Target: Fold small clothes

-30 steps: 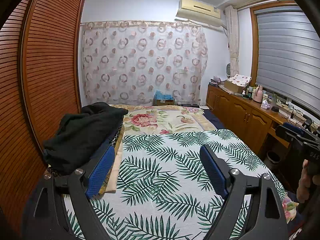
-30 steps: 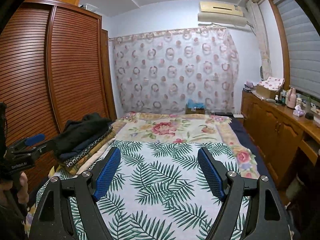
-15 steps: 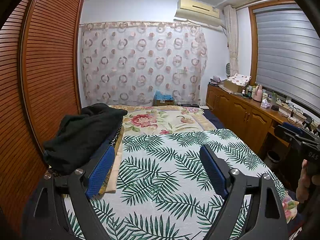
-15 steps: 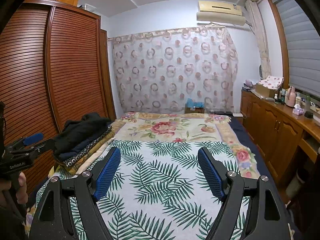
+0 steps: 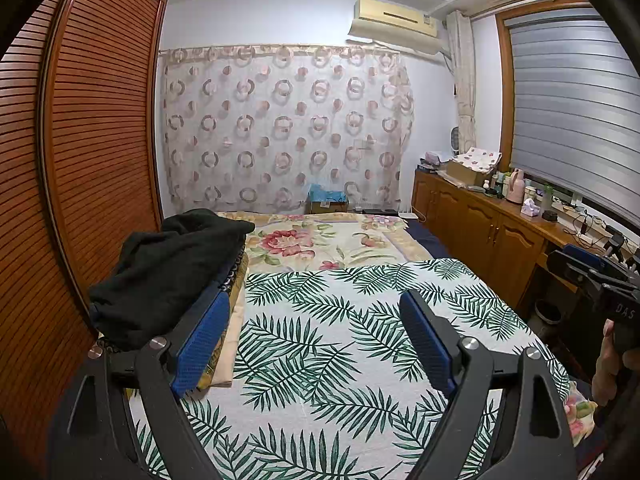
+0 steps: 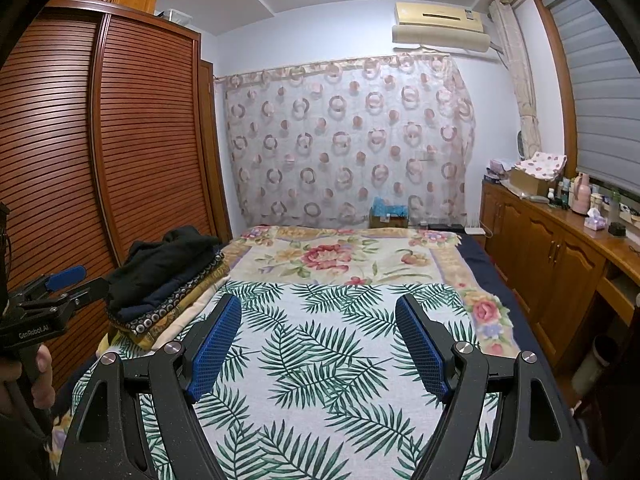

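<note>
A stack of folded clothes with a black garment (image 5: 168, 264) on top sits at the bed's left edge; it also shows in the right wrist view (image 6: 160, 268). My left gripper (image 5: 316, 320) is open and empty, held above the palm-leaf sheet (image 5: 320, 344), with its left finger just right of the stack. My right gripper (image 6: 318, 320) is open and empty above the same sheet (image 6: 320, 360), well to the right of the stack. Each gripper shows at the edge of the other's view: the right gripper (image 5: 592, 276) and the left gripper (image 6: 60, 284).
A floral blanket (image 5: 320, 240) covers the far half of the bed. A slatted wooden wardrobe (image 5: 80, 160) stands close along the left. A wooden cabinet (image 6: 560, 256) with bottles and boxes runs along the right. A patterned curtain (image 6: 348, 140) hangs at the back.
Both grippers have stayed open and almost still. The right wrist view has shifted slightly.
</note>
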A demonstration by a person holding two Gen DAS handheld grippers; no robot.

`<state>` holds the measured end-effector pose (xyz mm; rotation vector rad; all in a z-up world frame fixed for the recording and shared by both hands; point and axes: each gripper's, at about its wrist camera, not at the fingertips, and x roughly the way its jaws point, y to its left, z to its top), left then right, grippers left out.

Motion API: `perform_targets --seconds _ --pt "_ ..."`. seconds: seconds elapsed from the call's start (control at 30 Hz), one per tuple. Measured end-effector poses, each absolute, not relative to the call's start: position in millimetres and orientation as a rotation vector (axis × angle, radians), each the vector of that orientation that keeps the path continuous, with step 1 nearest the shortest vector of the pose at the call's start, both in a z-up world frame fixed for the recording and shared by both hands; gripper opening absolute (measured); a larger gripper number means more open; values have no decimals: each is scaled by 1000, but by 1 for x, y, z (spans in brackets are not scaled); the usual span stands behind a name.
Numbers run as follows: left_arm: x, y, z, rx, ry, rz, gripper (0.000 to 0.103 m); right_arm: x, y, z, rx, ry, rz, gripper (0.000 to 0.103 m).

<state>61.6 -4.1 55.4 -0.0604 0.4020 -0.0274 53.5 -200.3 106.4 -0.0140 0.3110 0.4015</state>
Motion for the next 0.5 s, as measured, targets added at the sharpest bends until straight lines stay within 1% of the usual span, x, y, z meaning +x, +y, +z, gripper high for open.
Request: perform_targets --seconds 0.5 --pt "61 -4 55 -58 401 -28 87 54 -200 107 -15 311 399 81"
